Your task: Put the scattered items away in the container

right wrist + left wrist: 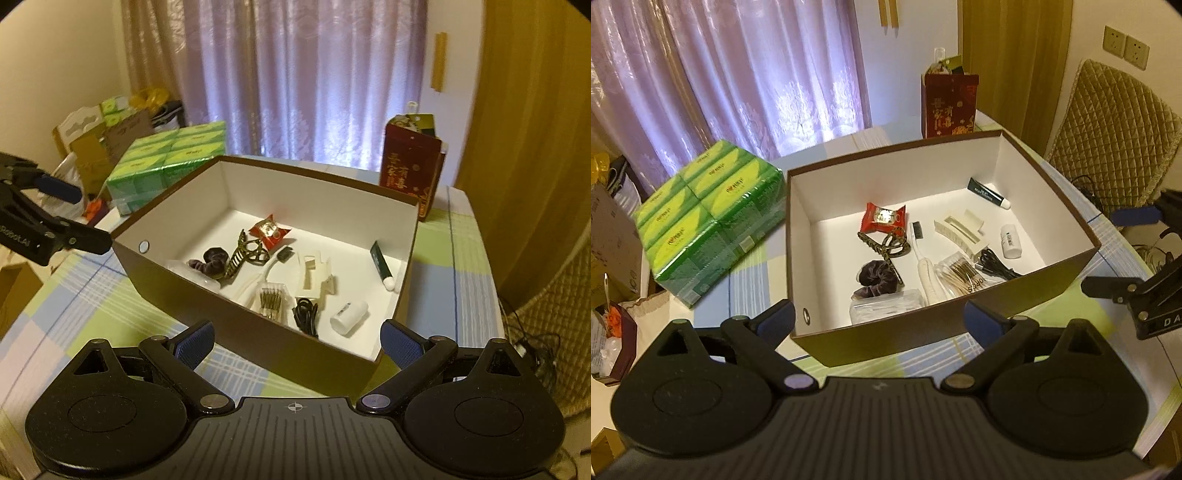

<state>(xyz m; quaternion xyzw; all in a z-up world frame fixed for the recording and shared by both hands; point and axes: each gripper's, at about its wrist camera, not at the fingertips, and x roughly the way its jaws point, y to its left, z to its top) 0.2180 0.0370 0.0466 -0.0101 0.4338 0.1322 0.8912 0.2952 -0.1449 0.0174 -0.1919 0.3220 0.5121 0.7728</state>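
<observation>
From the left wrist view, the left gripper [880,320] hangs wide and empty just short of the near wall of the box [798,206], where the red packet [883,217], toothbrush [921,246], hair clip [960,230] and white bottle [1010,242] already lie, so pushing forward could shove the box along the tablecloth [746,273]. From the right wrist view, the right gripper [297,341] is likewise wide and holds nothing (no stray items show on the cloth), and a careless dip could catch the black cable [306,314] and drag it out.
</observation>
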